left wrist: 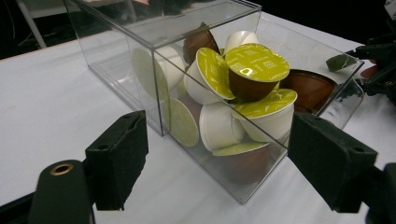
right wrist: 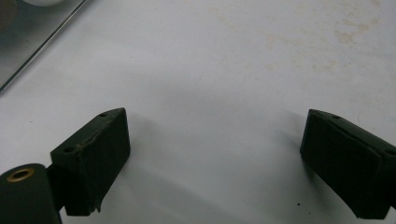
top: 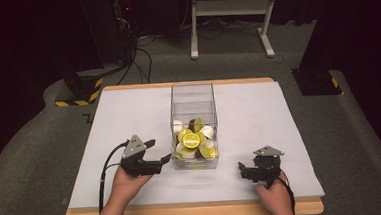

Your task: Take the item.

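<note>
A clear plastic box (top: 191, 95) stands in the middle of the table, open at the top. Its near end holds several coffee capsules (top: 193, 140) with green lids and white or brown cups. My left gripper (top: 159, 150) is just left of the box's near corner, open, pointing at it. In the left gripper view the jaws (left wrist: 224, 158) stand wide on either side of that corner (left wrist: 243, 198), apart from it, with the capsules (left wrist: 254, 67) piled behind the wall. My right gripper (top: 242, 170) rests right of the box, open over bare table (right wrist: 215, 158).
A white sheet (top: 128, 111) covers the wooden table, whose front edge (top: 195, 212) runs along the bottom. A corner of the box (right wrist: 28, 32) shows in the right gripper view. Behind the table stand a white frame (top: 230, 7), dark stands with striped bases (top: 79, 89) and cables.
</note>
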Demonstrator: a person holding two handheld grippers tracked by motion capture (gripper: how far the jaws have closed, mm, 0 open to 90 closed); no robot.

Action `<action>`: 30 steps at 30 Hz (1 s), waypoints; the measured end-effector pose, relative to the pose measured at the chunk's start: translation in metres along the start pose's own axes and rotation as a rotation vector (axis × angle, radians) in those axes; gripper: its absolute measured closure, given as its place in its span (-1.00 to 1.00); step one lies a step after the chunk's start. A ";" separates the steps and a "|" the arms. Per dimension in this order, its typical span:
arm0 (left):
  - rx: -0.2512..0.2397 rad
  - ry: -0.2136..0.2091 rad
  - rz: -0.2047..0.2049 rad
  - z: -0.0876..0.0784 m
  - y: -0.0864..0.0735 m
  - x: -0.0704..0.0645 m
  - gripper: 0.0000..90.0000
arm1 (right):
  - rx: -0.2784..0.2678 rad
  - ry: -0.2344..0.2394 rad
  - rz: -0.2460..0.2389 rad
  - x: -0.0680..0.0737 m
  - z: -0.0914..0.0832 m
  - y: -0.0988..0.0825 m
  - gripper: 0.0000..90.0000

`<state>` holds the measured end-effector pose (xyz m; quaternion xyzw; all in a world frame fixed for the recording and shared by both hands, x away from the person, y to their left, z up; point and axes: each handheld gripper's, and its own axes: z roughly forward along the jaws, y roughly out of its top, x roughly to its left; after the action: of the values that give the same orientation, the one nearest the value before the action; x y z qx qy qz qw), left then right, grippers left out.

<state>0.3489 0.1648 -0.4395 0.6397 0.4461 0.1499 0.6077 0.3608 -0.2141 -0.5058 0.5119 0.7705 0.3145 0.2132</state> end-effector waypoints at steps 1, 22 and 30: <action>0.000 -0.001 -0.002 0.000 0.001 -0.001 -0.54 | 0.000 0.000 0.000 0.000 0.000 0.000 -0.82; 0.004 -0.050 0.001 0.014 0.012 -0.018 -0.53 | -0.003 0.000 0.001 0.000 0.000 0.000 -0.81; 0.009 -0.070 -0.005 0.023 0.013 -0.022 -0.53 | -0.003 0.000 0.001 0.000 0.000 0.000 -0.81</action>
<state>0.3590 0.1352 -0.4250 0.6460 0.4270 0.1238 0.6205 0.3605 -0.2141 -0.5059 0.5121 0.7695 0.3159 0.2139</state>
